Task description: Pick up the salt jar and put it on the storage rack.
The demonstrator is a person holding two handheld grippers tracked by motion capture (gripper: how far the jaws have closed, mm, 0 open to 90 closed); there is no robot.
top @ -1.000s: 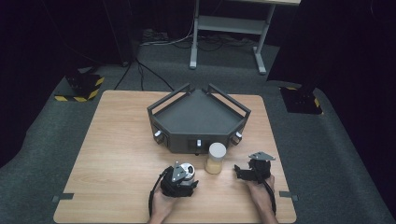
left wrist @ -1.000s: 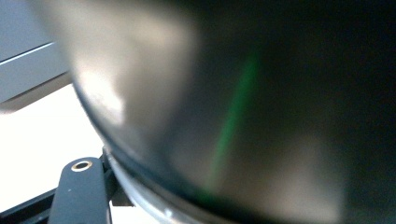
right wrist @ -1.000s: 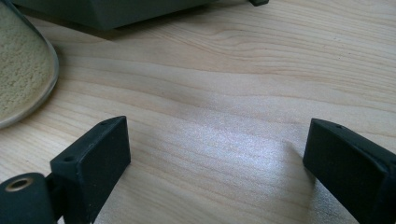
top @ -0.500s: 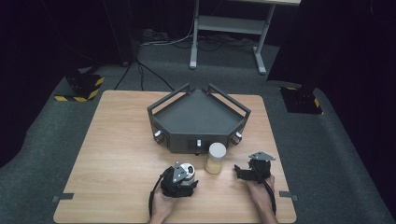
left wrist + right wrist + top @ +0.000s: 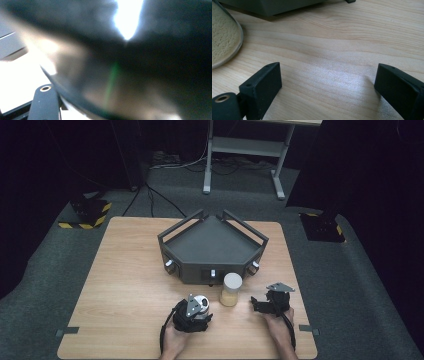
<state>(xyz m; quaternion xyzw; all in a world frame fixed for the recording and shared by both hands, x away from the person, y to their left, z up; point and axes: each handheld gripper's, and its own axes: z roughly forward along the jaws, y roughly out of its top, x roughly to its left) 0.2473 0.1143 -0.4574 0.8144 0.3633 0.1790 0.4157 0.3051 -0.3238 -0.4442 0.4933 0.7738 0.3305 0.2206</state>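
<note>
A person's left hand holds my left gripper (image 5: 198, 310) at the table's near edge. It is shut on a shiny round metal object (image 5: 201, 302). In the left gripper view that metal object (image 5: 125, 82) is a dark blurred curve pressed close to the camera, with one black jaw at lower left. A jar (image 5: 231, 290) with a white lid and beige contents stands just right of it. My right gripper (image 5: 256, 304) rests on the wood right of the jar, pointing toward it. In the right gripper view my right gripper (image 5: 327, 85) is open over bare wood, with the jar (image 5: 223, 37) at the left edge.
A dark grey angular tray-like box (image 5: 212, 242) with raised rails and small knobs on its front stands mid-table, right behind the jar. Bare wooden table (image 5: 120, 270) lies to the left. A metal stand and cables sit on the floor beyond.
</note>
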